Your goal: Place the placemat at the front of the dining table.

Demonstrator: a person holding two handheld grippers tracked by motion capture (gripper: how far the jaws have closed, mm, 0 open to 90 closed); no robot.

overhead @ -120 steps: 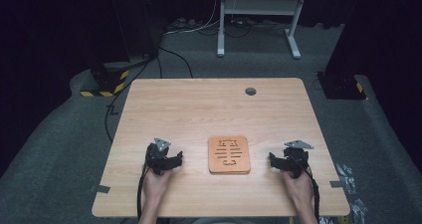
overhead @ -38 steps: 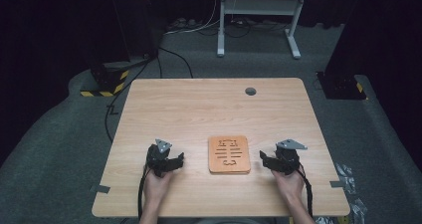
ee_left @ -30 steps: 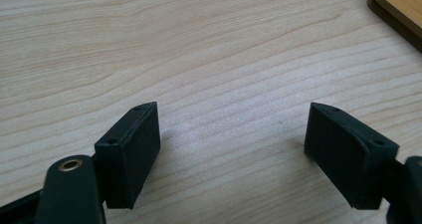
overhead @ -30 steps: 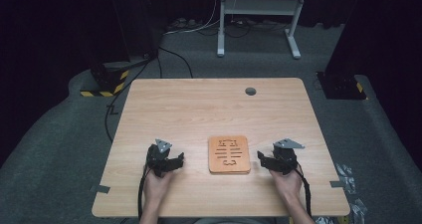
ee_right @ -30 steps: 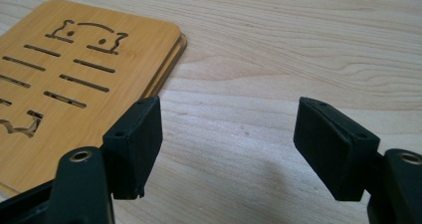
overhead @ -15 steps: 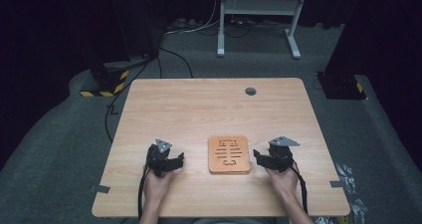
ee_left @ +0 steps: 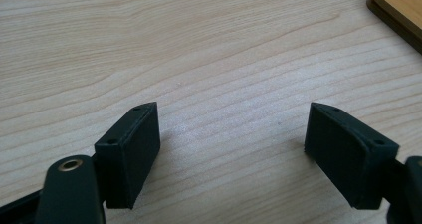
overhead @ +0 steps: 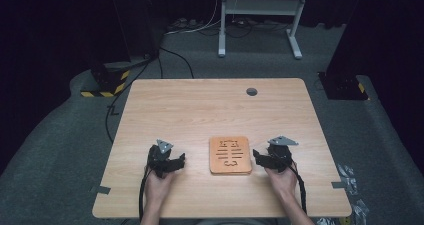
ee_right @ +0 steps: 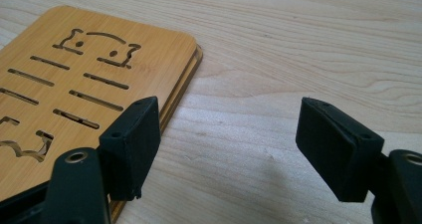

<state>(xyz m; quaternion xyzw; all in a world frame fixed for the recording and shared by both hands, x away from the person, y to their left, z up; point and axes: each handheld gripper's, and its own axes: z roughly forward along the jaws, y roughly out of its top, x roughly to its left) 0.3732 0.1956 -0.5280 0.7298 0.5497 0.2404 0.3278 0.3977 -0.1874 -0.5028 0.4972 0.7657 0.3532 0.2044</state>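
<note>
At the near edge of the pale wood-grain table [overhead: 200, 105], we have the right gripper [overhead: 259, 158] set just beside the right side of the flat, rounded-corner bamboo board with cut-out slots [overhead: 230, 155]. Its jaws stand spread wide and hold nothing. In the right gripper view the board [ee_right: 74, 79] lies to the left of the gripper [ee_right: 229, 149]; the left jaw stands above the board's edge strip and the other over bare table, so the edge runs lengthwise between them. The board's long axis runs away from us, front to back across the table, and that edge is what we judge the coming move turns on: the gripper would need to travel leftward and lower to catch it.

The left gripper [overhead: 176, 162] sits farther off on the board's other side, jaws likewise spread and empty; in the left gripper view, between and beyond those jaws [ee_left: 231, 149], we see a corner of the board [ee_left: 398, 7] at the upper right. So the right hand is the nearer one.

We cannot tell whether the right gripper's left jaw touches the board or hovers above it, nor how thick the board is. Its near-left portion is cut off in the right gripper view.
</note>
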